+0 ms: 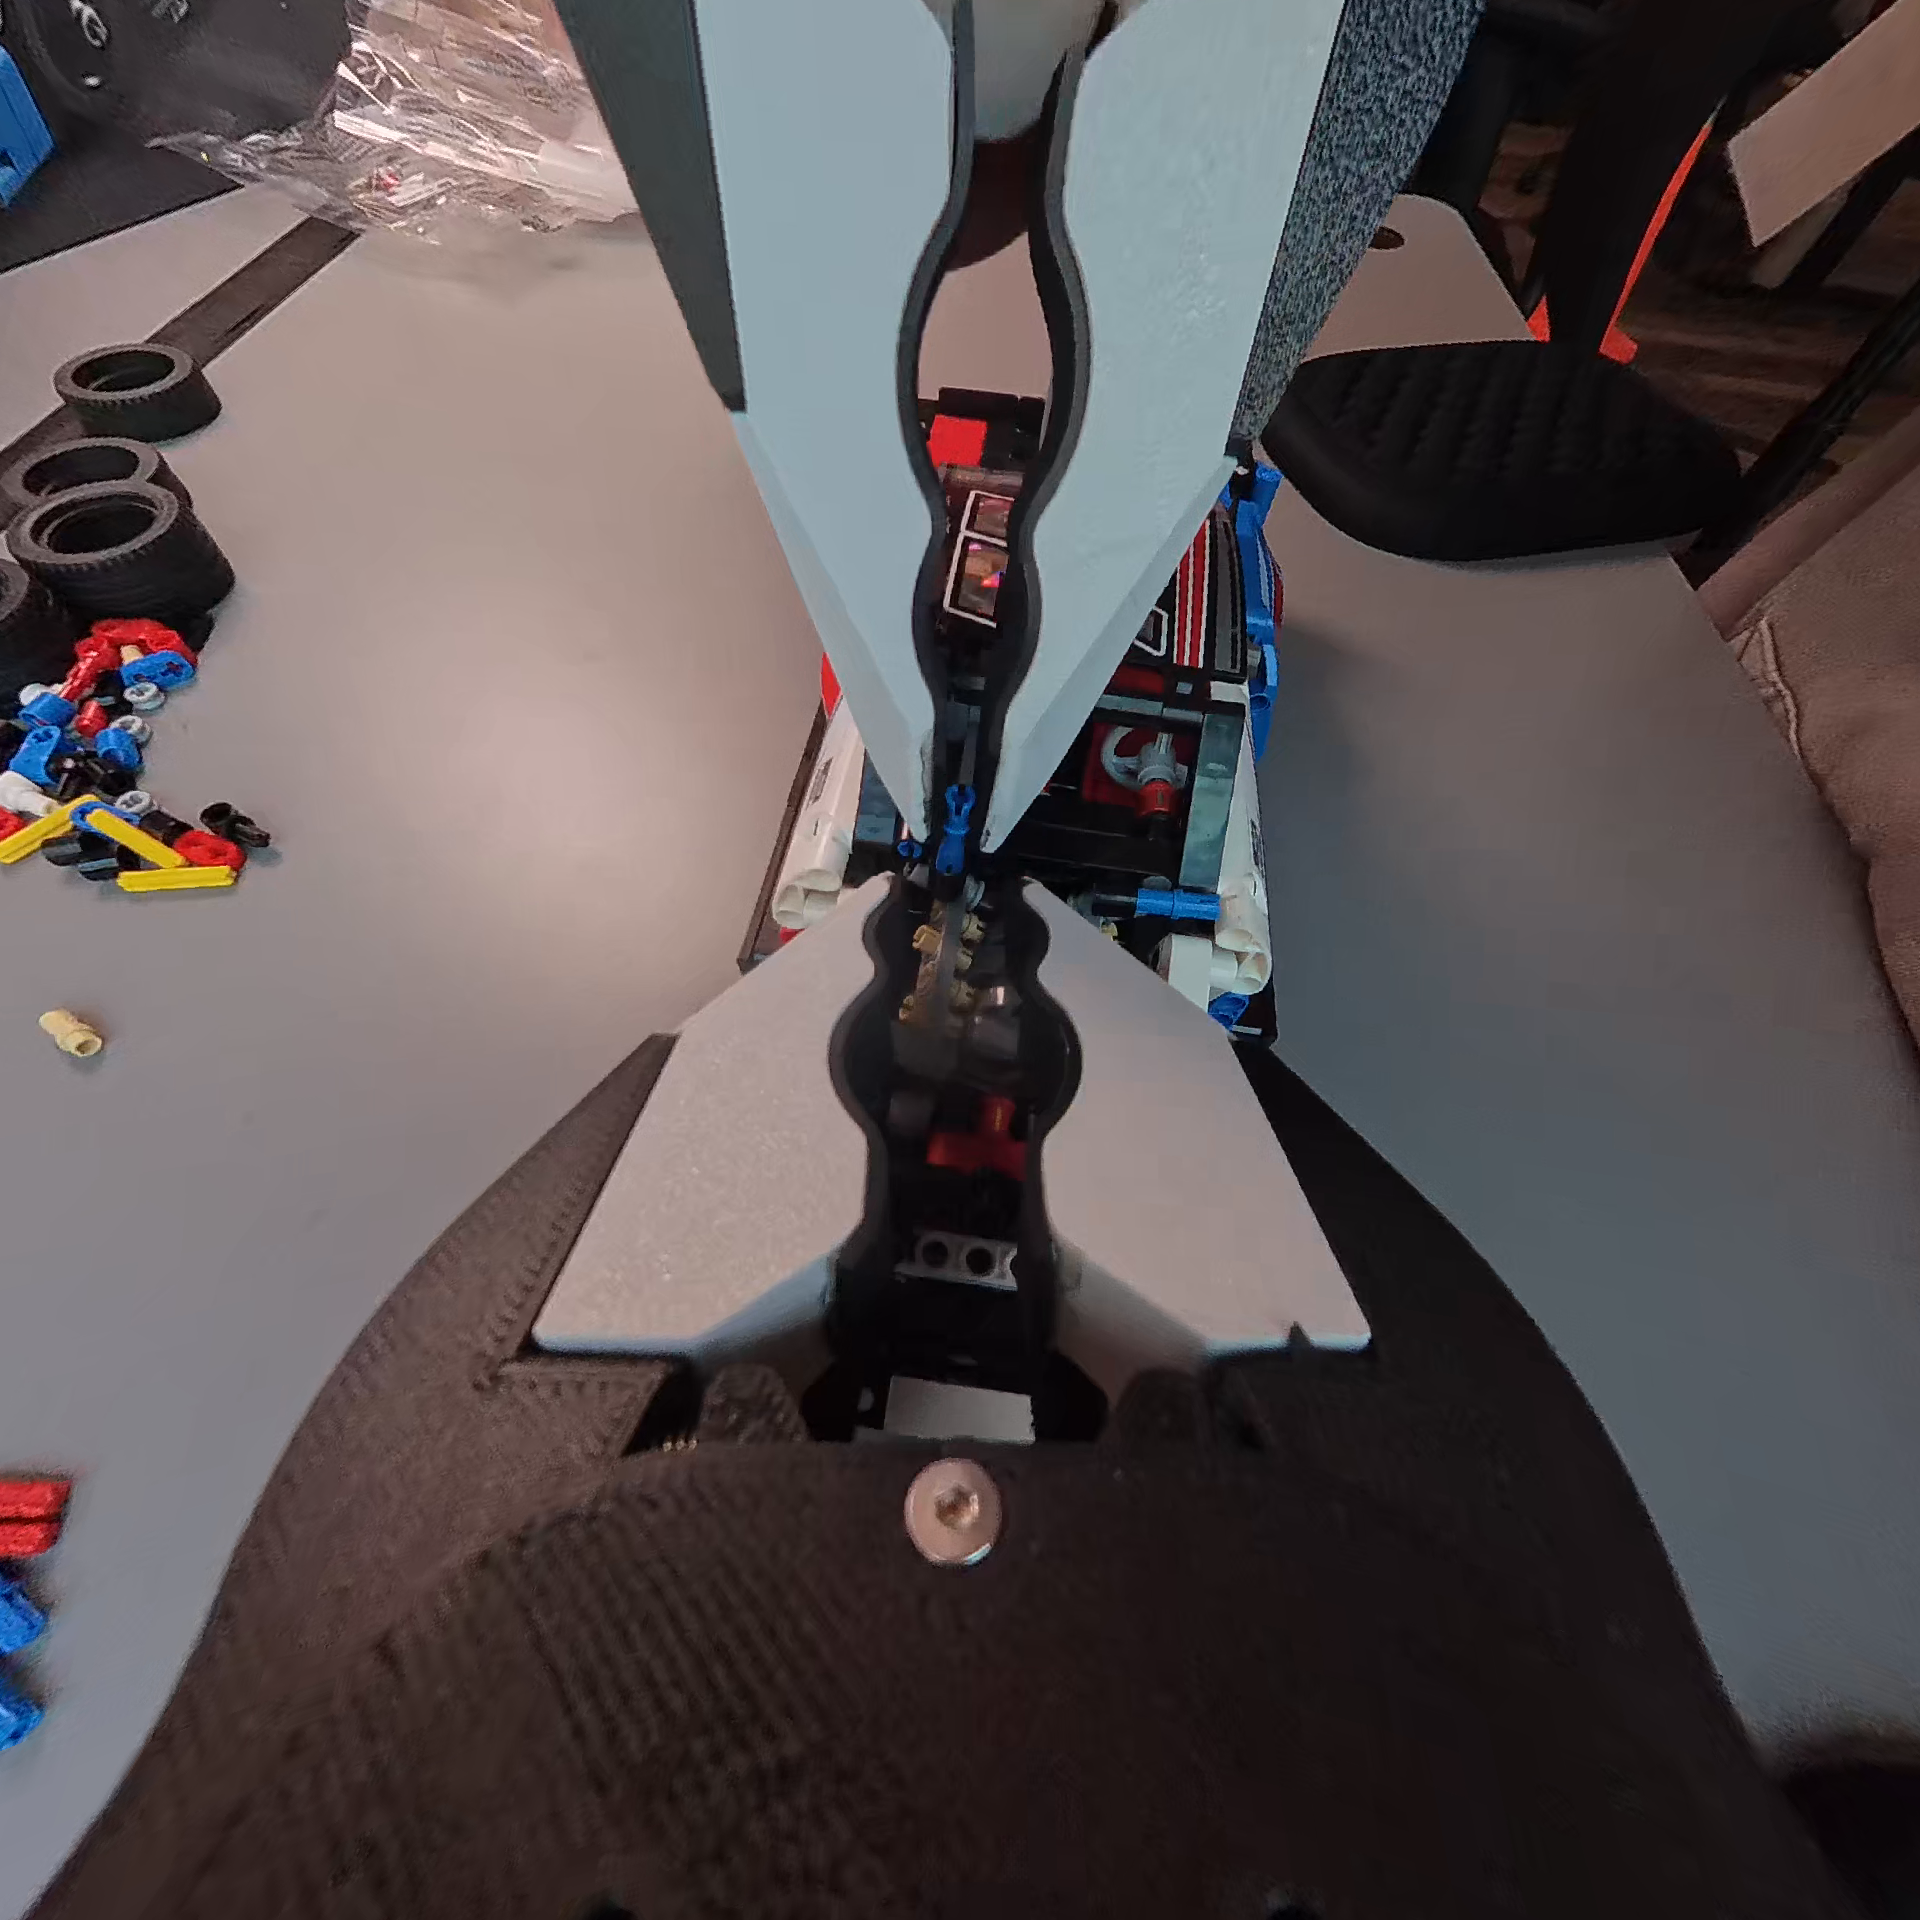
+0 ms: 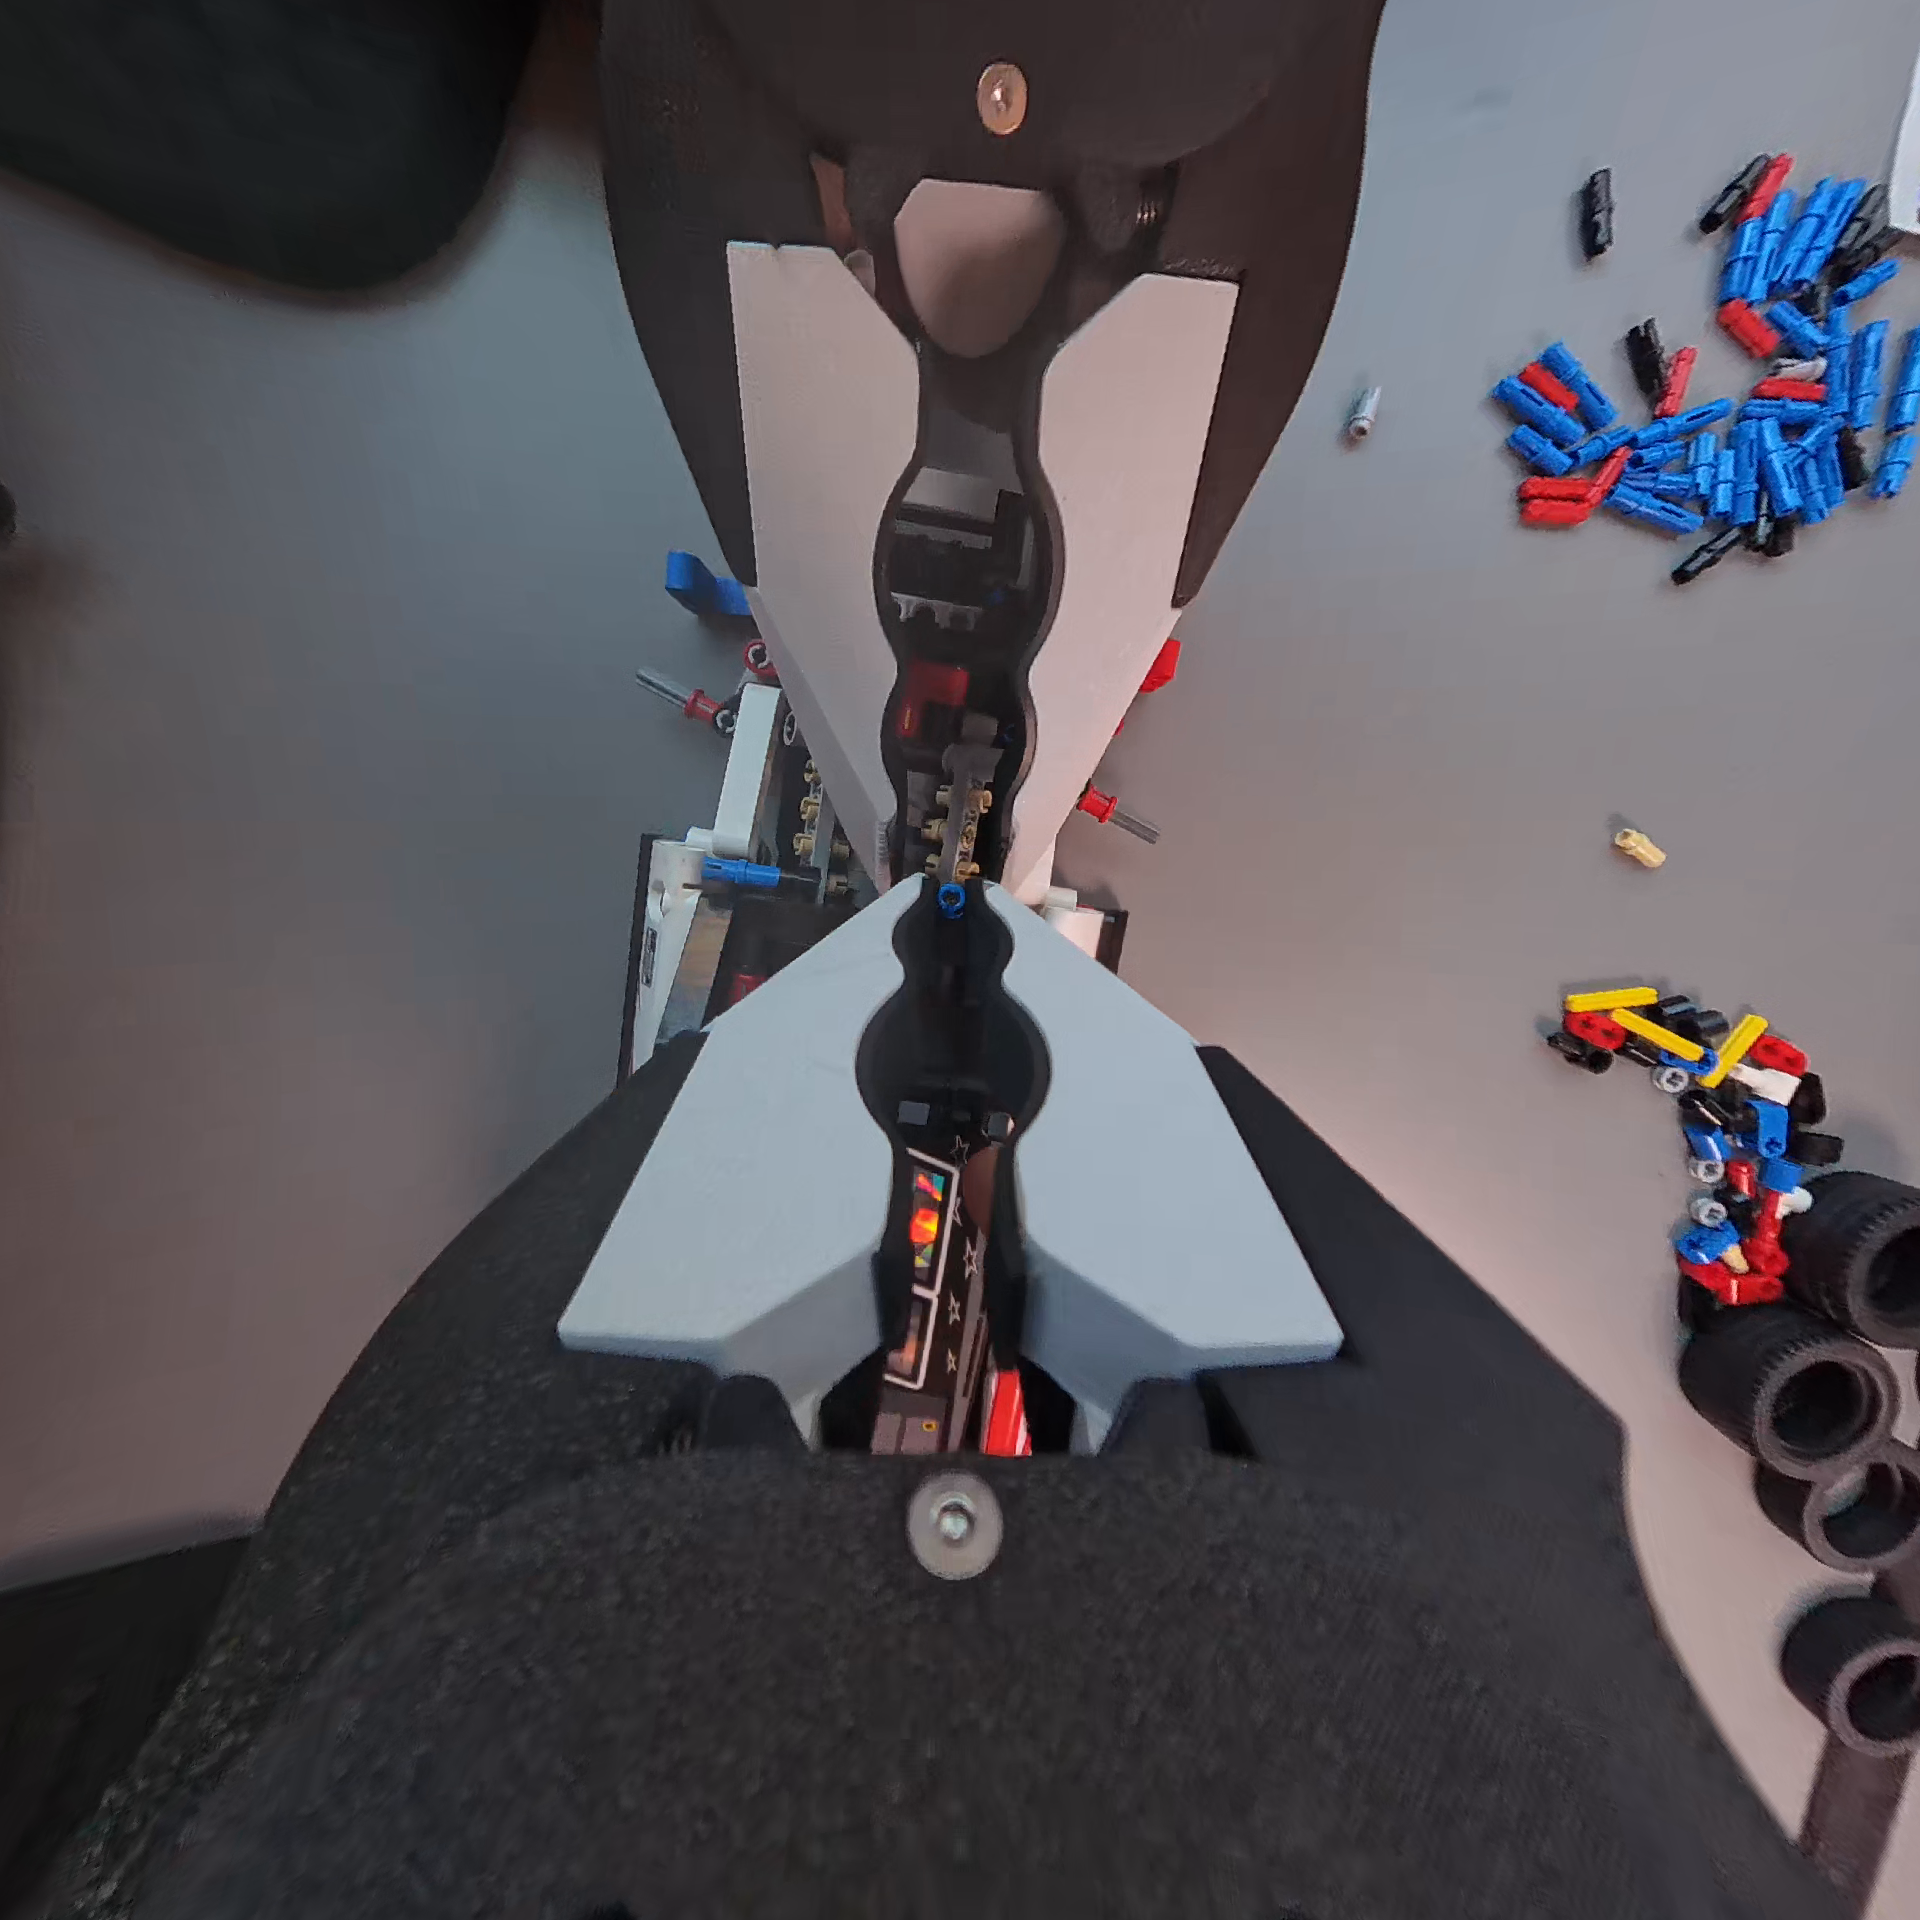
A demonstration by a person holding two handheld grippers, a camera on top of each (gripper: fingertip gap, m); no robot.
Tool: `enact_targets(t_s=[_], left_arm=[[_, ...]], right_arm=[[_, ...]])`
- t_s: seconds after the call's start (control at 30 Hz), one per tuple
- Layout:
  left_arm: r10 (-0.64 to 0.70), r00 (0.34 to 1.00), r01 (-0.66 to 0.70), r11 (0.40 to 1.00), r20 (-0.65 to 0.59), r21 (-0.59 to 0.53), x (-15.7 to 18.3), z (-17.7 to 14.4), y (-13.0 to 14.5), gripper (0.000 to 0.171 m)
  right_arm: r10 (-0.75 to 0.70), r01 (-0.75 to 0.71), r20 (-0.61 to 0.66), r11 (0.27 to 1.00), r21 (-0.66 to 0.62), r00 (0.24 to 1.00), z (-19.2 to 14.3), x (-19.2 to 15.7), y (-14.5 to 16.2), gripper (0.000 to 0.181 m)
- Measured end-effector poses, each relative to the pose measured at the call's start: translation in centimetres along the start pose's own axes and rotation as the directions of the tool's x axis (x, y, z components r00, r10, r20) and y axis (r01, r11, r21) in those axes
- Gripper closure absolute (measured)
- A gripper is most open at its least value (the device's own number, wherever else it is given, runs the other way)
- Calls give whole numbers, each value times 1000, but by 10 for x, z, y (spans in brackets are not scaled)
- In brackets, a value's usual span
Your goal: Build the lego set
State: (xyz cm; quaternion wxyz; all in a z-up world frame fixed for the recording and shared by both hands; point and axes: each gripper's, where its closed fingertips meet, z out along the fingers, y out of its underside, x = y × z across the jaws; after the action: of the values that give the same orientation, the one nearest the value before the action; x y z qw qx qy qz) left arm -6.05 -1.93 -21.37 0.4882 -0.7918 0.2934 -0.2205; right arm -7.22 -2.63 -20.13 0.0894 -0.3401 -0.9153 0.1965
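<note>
Meeting tip to tip above the half-built lego car (image 1: 1195,665), the two grippers face each other head-on. The right gripper (image 2: 951,902) has its pale blue fingers (image 2: 1122,1195) drawn together at the tips and pinches a small blue pin (image 2: 950,898) between them. In the left wrist view the same pin (image 1: 956,821) shows at the tips of that gripper, which comes in from the top of the picture. The left gripper (image 1: 951,888) has its pale grey fingers (image 1: 727,1164) nearly together at the tips, with a grey axle and tan pieces of the car seen through the slot between them; whether they clamp anything I cannot tell.

Under both grippers the car sits on the grey table (image 1: 499,727), its black, red, white and blue bodywork showing on either side of the fingers, with red-tipped grey axles sticking out at its sides.

Farther out on the table lie black tyres (image 1: 125,535), a mixed heap of red, blue, yellow and black small parts (image 1: 114,769), one tan piece (image 1: 73,1034) on its own, and a crumpled clear bag (image 1: 457,114). A spread of blue and red pins (image 2: 1745,416) lies at the upper right of the right wrist view
</note>
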Motion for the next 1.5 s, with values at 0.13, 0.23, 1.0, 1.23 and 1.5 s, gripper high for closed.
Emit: enact_targets(t_s=[0.13,0.23,1.0,1.23,1.5], left_arm=[[-10,1000,10,1000,-18,0,1,2,-1,158],[8,1000,-8,1000,-23,-20,2,6,1,159],[56,994,-61,997,-94,-51,-1,17,-5,164],[48,996,-49,999,-72,-10,-2,17,-7,167],[72,996,-72,997,-56,-1,-1,18,-7,169]], right_arm=[[18,-13,-54,995,97,998,-4,2,0,180],[-37,43,-95,997,58,995,-5,1,6,180],[-35,34,-77,999,-17,996,-6,-1,14,180],[47,-45,-73,998,33,996,-8,0,16,180],[237,-234,-86,971,45,968,-9,1,20,180]])
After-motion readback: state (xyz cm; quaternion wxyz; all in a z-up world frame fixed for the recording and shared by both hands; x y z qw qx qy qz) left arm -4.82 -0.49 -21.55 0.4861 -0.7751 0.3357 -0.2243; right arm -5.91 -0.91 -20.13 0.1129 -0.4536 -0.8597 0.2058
